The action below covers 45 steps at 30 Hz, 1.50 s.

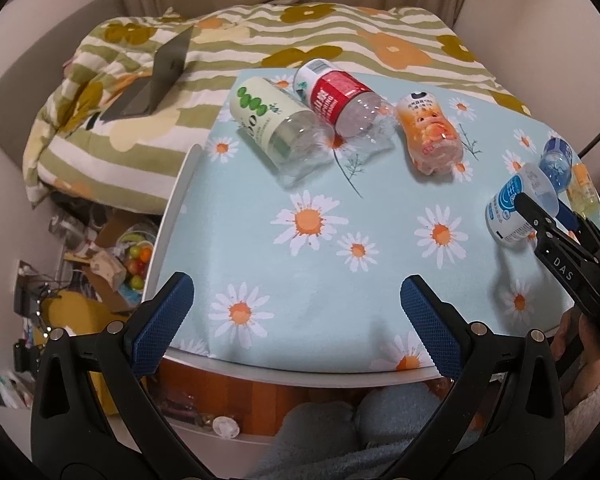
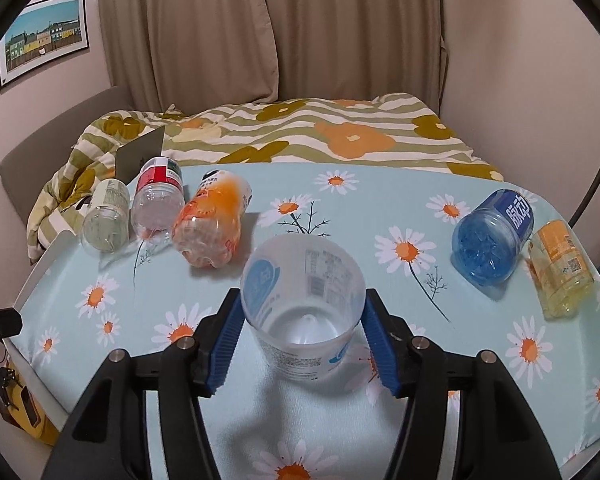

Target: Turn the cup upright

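Note:
A translucent plastic cup [image 2: 304, 312] with a blue-and-white label sits between the blue pads [image 2: 225, 336] of my right gripper [image 2: 303, 338], which is shut on its sides. The cup hangs just above the daisy-print tablecloth [image 2: 340, 420] and casts a shadow beneath. It is tilted, and the right wrist view looks into its mouth down to the base. From the left wrist view the same cup [image 1: 510, 212] shows at the table's right side, with the right gripper [image 1: 540, 220] clamped on it. My left gripper [image 1: 298, 320] stands open and holds nothing over the table's near edge.
Three bottles lie on their sides at the far left of the table: green-label [image 1: 272, 120], red-label [image 1: 340, 96], orange [image 1: 428, 132]. A blue bottle [image 2: 492, 236] and a yellow one [image 2: 560, 268] lie at the right. Behind are a quilted bed [image 2: 340, 136] and a laptop [image 1: 156, 76]. Floor clutter [image 1: 112, 264] lies left.

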Motion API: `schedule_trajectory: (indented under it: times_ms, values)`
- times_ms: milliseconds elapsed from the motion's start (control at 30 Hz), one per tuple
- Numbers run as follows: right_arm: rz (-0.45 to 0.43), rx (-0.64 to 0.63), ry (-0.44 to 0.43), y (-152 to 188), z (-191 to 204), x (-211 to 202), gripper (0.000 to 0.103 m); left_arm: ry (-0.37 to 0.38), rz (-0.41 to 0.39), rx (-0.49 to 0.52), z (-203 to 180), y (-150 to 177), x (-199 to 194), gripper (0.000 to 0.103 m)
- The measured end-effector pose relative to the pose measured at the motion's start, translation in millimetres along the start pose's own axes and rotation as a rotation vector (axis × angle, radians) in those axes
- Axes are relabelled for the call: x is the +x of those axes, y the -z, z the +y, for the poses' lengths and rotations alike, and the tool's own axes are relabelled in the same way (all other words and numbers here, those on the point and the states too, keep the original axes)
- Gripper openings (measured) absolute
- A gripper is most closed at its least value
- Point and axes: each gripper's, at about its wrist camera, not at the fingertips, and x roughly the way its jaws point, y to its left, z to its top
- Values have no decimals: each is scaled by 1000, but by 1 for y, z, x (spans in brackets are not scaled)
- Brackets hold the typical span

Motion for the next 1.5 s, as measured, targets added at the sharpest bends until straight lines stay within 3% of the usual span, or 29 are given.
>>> schedule_trajectory:
  times_ms: [133,167,300,400,600,800,1067,1500]
  values:
    - [0,-2,1,0,1,0,58,-2,-5,10,-4,0,-2,103]
    - [-2,-1,1,1,0,0,62,-3,-8,11,-5,0,-3,103]
    - [-27,15,-18,-2,-4,-4,97,-7,-20,8,-8,0,-7,103]
    - [-32,11,-25,-4,-7,-7,103,-5,-30,0,-12,0,-11,103]
    - [-21,8,-32,-13,-15,-22,103,2,-57,-7,-23,-3,-27,103]
    - [-28,14,-38,-39,-30,-72,103,22,-101,-1,-41,-13,-61,103]
    - [27,33,28,-73,-53,-141,103,20,-189,24,-63,-22,-111,103]
    - [79,93,106,-60,-90,-173,103,-24,-251,30,-85,-12,-141,103]
